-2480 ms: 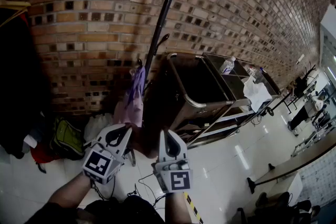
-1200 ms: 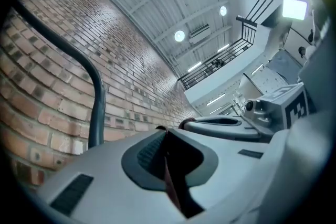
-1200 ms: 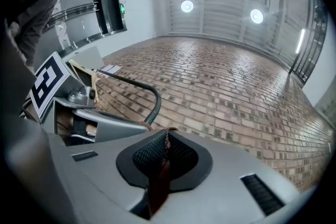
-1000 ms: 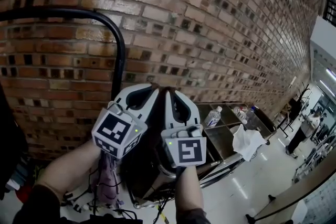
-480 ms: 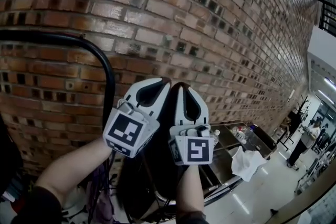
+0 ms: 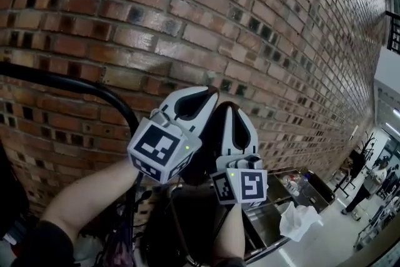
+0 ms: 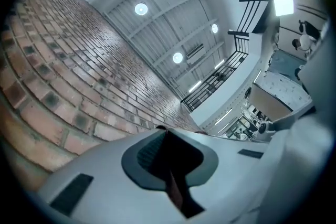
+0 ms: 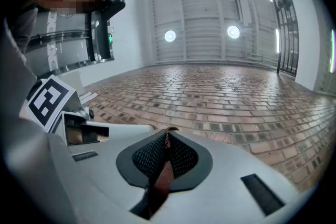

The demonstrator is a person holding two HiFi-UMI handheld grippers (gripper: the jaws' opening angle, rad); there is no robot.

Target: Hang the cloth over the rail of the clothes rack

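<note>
Cloth [image 6: 201, 162]: dark, reddish-brown where it shows at the pads, bunched, hanging down from both grippers. Left gripper [image 6: 208, 92] and right gripper [image 6: 230, 107] are side by side, tips up toward the brick wall [image 6: 262, 22]. Each is clamped nearly closed on a thin fold of the cloth. Cloth sits just right of the bend in the rack's black rail [image 6: 75, 87], not yet over it.

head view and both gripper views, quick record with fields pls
left gripper: shut on cloth, held up beside the right one
right gripper: shut on cloth
cloth: reddish strip pinched in both grippers
rail: black, left of the grippers, cloth not yet over it
background: brick wall
</note>
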